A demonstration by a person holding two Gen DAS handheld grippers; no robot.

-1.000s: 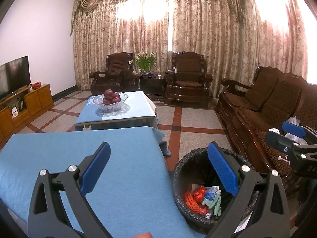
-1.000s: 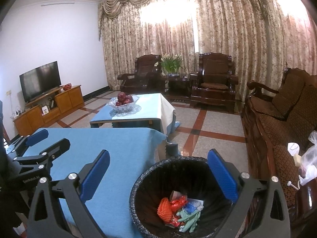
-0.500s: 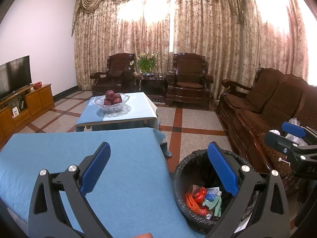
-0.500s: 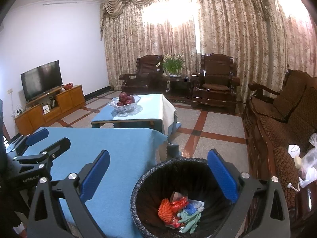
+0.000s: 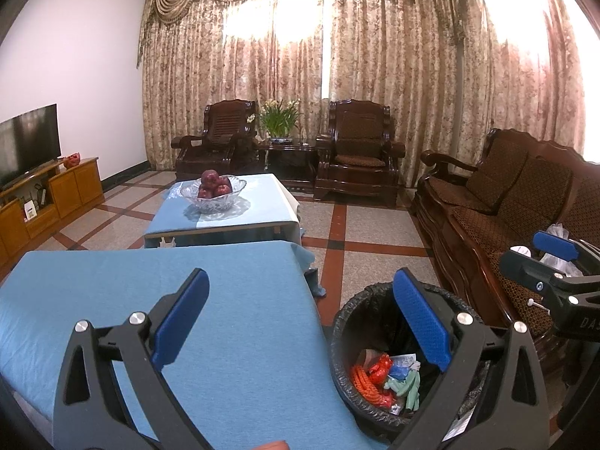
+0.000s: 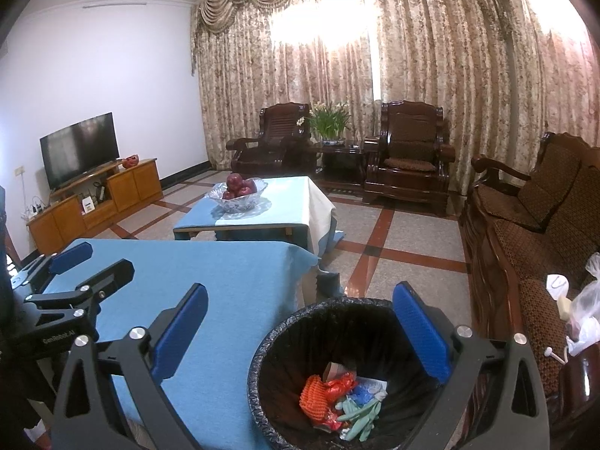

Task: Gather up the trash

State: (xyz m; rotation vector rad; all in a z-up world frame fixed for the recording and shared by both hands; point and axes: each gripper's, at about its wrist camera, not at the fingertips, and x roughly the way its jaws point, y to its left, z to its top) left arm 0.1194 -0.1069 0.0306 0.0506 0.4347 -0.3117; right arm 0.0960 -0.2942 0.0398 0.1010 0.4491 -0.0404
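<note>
A black-lined trash bin [image 6: 285,330] stands on the floor beside the near blue-covered table [image 6: 210,277]. It holds orange, red, blue and green trash [image 6: 343,401]. My right gripper [image 6: 300,326] is open and empty, above the bin's left rim. In the left wrist view the bin [image 5: 348,311] and its trash [image 5: 390,378] sit at the lower right. My left gripper [image 5: 302,313] is open and empty over the table's [image 5: 150,285] right edge. Each gripper shows at the edge of the other's view.
A second blue-covered table [image 6: 285,206] carries a glass bowl of apples [image 6: 240,191]. A wooden sofa [image 6: 532,232] runs along the right, with plastic bags [image 6: 585,307] on it. Two armchairs, a plant and a TV cabinet [image 6: 93,198] stand further off.
Both views have shifted slightly; the bin sits a little lower and further right in frame. Both grippers stay open and empty.
</note>
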